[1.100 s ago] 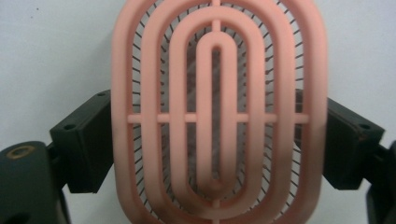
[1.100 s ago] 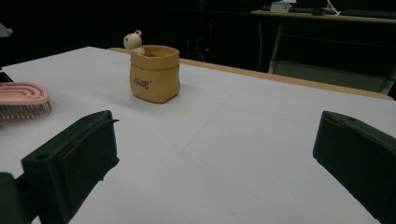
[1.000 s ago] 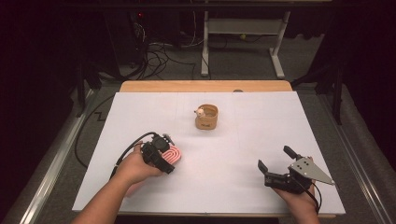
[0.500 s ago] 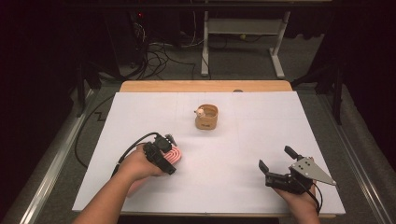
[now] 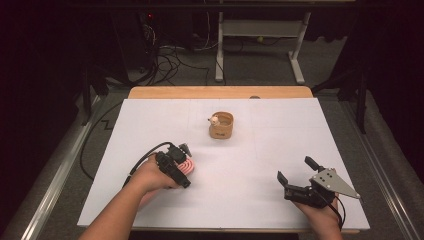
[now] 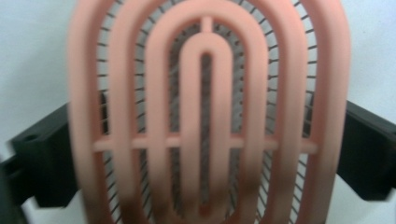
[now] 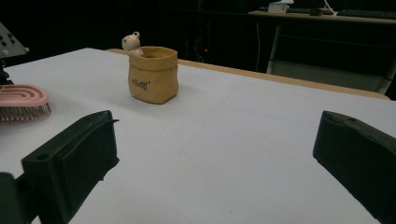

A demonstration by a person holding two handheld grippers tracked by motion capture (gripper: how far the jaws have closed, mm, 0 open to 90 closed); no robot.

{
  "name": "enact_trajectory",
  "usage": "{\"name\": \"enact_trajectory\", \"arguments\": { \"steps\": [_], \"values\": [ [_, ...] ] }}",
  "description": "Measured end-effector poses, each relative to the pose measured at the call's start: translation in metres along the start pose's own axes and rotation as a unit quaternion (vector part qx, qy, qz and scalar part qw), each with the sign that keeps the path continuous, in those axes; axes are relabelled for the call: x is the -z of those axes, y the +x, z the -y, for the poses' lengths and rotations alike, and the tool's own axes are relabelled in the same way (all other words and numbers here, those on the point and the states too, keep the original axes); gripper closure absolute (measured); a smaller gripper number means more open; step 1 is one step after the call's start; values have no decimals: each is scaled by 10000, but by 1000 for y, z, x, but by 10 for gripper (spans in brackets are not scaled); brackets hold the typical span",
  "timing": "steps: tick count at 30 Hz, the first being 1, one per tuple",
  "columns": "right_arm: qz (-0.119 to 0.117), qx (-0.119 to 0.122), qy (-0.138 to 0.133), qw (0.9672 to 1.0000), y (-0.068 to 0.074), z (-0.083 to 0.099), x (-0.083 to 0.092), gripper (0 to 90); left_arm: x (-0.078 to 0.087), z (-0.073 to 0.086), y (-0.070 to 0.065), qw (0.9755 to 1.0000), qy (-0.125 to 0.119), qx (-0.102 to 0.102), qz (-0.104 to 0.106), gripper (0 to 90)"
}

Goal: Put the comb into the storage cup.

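Note:
A pink oval hairbrush (image 5: 190, 167) lies bristles down on the white table cover (image 5: 250, 165) at the front left. My left gripper (image 5: 184, 166) straddles it, one jaw on each side. In the left gripper view the brush's ribbed back (image 6: 205, 116) stands between the two black jaws, which have just been opening and no longer clamp it. My right gripper (image 5: 295, 169) rests at the front right, open with nothing between its jaws (image 7: 217, 126). From there the brush (image 7: 23, 100) shows at the far left.
A small tan pouch-shaped cup (image 5: 221, 126) with a little figure (image 7: 130, 42) on its rim stands at the middle back of the table (image 7: 153, 74). A wooden edge (image 5: 220, 92) runs behind the cover. Cables and a desk frame lie on the floor beyond.
The left gripper's jaws stand slightly wider around the brush than before. Both hands and the brush have stayed where they were.

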State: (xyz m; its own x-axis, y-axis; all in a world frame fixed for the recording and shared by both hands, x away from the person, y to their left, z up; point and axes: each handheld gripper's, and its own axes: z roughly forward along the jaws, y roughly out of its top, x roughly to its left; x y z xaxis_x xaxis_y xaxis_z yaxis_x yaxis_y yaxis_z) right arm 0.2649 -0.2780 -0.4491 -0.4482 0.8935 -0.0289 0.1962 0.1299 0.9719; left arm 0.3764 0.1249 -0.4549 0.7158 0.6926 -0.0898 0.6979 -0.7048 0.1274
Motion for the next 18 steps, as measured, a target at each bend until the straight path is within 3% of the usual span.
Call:
{"name": "enact_trajectory", "arguments": {
  "steps": [4, 18],
  "values": [
    [2, 8, -2, 10000, 0, 0, 0, 5, 8, 3, 8, 9997, -87, 62, 207, 186],
    [11, -4, 2, 10000, 0, 0, 1, 5, 12, 1, 5, 9996, 24, 43, 272, 181]
  ]
}}
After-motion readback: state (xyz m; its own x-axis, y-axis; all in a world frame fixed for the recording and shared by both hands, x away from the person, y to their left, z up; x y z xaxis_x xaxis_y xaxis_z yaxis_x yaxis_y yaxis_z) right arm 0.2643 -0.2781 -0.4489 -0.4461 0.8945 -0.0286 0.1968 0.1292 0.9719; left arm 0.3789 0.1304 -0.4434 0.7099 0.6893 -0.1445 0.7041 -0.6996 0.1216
